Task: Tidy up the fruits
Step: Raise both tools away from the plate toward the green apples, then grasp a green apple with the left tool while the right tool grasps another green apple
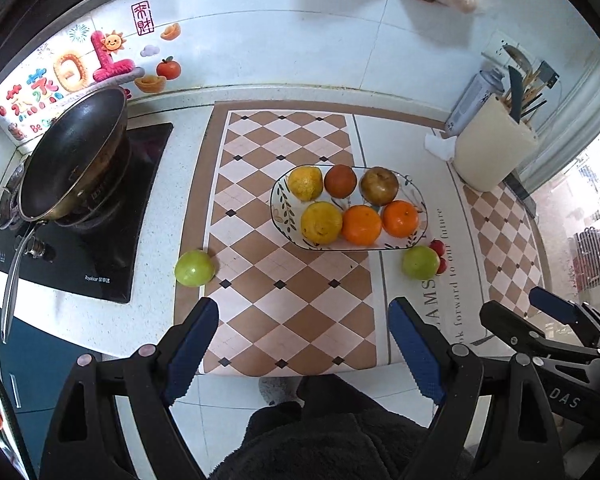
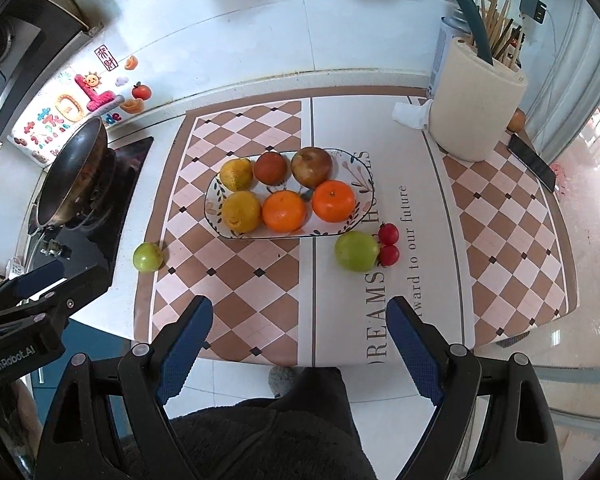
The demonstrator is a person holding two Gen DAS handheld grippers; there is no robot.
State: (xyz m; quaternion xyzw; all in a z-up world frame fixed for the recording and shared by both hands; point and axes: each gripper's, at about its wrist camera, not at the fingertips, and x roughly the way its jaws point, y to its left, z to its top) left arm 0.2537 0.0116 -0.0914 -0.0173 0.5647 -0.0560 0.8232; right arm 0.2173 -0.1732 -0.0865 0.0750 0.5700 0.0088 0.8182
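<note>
A patterned oval plate [image 1: 281,216] [image 2: 212,208] sits on the checkered mat and holds several fruits: two yellow ones, two oranges [image 1: 361,225] [image 2: 284,211], a red-brown one and a brown one. One green apple [image 1: 194,268] [image 2: 147,256] lies left of the mat. Another green apple [image 1: 421,262] [image 2: 356,251] lies in front of the plate's right end, touching two small red fruits [image 1: 437,246] [image 2: 389,244]. My left gripper [image 1: 304,316] is open and empty above the counter's front edge. My right gripper [image 2: 300,316] is open and empty, also short of the fruit.
A dark wok [image 1: 74,156] [image 2: 74,172] sits on the black cooktop at left. A cream utensil holder [image 1: 492,148] [image 2: 476,108] with a spray can behind stands at back right. A phone [image 2: 532,162] lies by the window. The tiled wall is behind.
</note>
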